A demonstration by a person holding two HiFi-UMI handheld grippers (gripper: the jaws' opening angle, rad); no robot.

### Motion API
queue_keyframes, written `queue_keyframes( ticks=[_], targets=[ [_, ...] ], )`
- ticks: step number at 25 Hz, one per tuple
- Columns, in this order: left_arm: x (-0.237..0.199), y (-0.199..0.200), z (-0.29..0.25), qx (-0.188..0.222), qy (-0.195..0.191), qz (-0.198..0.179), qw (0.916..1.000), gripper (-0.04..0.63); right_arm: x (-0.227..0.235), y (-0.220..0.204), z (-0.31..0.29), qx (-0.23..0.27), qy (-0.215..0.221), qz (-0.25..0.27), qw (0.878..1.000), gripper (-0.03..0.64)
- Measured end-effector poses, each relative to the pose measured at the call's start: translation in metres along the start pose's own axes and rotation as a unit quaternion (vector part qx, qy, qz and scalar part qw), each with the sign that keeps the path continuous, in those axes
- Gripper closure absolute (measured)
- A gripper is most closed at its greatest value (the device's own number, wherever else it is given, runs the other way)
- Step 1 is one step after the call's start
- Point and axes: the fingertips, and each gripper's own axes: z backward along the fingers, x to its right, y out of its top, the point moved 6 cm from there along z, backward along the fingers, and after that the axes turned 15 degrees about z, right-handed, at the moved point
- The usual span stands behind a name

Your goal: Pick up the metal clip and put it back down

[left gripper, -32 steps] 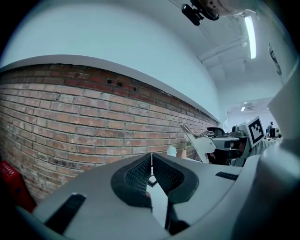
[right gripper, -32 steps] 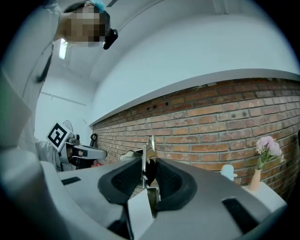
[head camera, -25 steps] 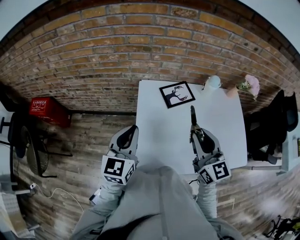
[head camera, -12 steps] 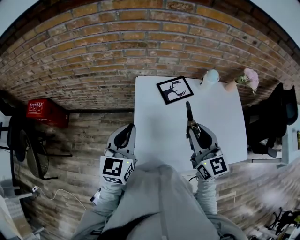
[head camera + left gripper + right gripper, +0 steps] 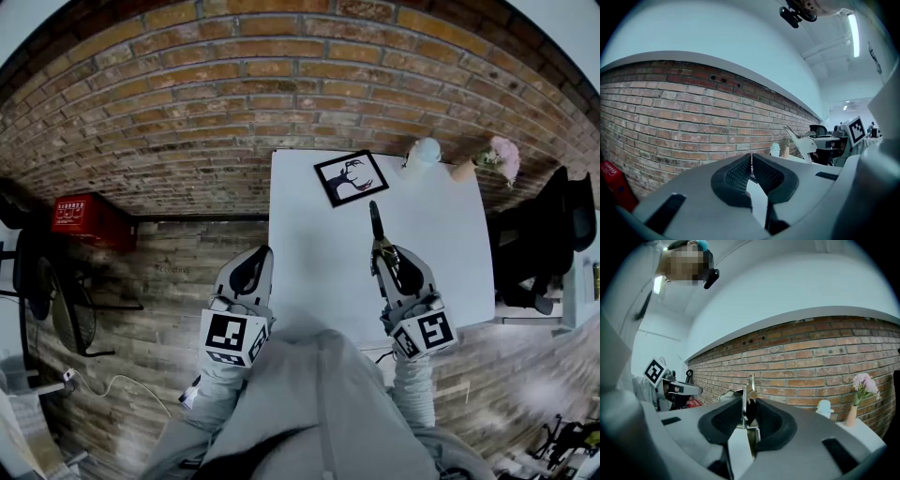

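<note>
Metal clip [image 5: 375, 223] is sitting clamped in the right hand-held gripper [image 5: 379, 251], which I am holding over the white tabletop [image 5: 319, 272]. The clip's dark, narrow end is sticking out past the fingertips and pointing toward the framed picture [image 5: 352, 178], stopping just short of the frame's near edge.

In the right gripper view, the clip [image 5: 750, 389] is standing upright between the black ribbed pads [image 5: 725, 417]. The right hand-held gripper [image 5: 749, 412] is pressing its jaws against the clip's flat silver sides, so they are sitting narrow but not fully together.

I am holding the left hand-held gripper [image 5: 264, 253] near the tabletop's edge, on the opposite side of the framed picture from the right one and further back from it. In the left gripper view, its jaws are meeting at the tips, and the left hand-held gripper [image 5: 751, 169] is carrying nothing.

Beside the framed picture, along the same far edge of the tabletop, a small white object [image 5: 427, 153] and a vase of pink flowers [image 5: 497, 161] are standing. Beyond the picture, a brick wall [image 5: 234, 94] is filling the background. Well away from the picture, off the tabletop, a red crate [image 5: 86, 217] is sitting at the foot of the wall.
</note>
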Motion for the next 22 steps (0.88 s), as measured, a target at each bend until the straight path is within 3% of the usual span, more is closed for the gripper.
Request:
queue_keyframes(
  ticks=[11,22],
  targets=[
    [-0.005,-0.01,-0.007,-0.013,0.0,0.012,0.9998,0.561,-0.017,-0.003,-0.027,-0.056,0.052,0.093,0.993,0.515],
    [-0.02,-0.029,-0.017,-0.039,0.006,0.026,0.9989,0.561,-0.066,-0.045,-0.075,-0.131,0.133,0.187,0.965,0.515]
  ],
)
